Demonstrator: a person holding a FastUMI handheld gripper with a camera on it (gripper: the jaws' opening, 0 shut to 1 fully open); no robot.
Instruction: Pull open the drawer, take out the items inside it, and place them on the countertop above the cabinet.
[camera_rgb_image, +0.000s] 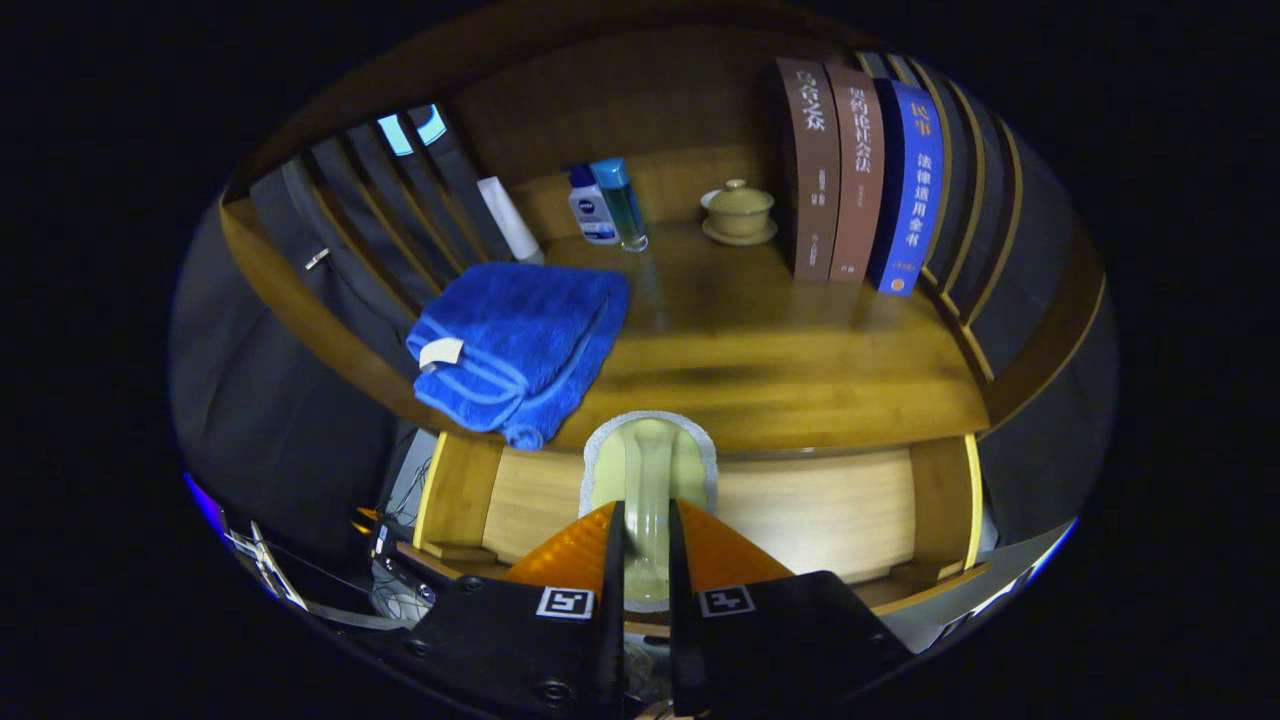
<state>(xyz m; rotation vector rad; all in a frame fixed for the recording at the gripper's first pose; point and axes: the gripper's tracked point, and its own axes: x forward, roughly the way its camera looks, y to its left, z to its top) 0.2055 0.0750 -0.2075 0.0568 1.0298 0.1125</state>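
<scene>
The gripper (640, 560) is pinching a pale green cleaning brush with a grey fuzzy rim (648, 462), both fingers pressing on its narrow handle while its broad head is rising ahead of the fingertips. The brush is hanging over the open light-wood drawer (800, 510), just at the front edge of the polished brown wooden countertop (760, 350).

On the countertop, a folded blue terry towel with a white tag (515, 345) is lying at the left front corner, one fold drooping over the front edge, just left of the brush head. Near the back edge, a white tube (510, 220) is leaning at the left rear, and beside it a white bottle with a blue cap (590, 205) is touching a clear bottle with a teal cap (622, 203). A beige lidded ceramic teacup on a saucer (739, 212) is sitting further right, close to three upright books, two brown (835, 170) and one blue (910, 185), standing along the right rear.
</scene>
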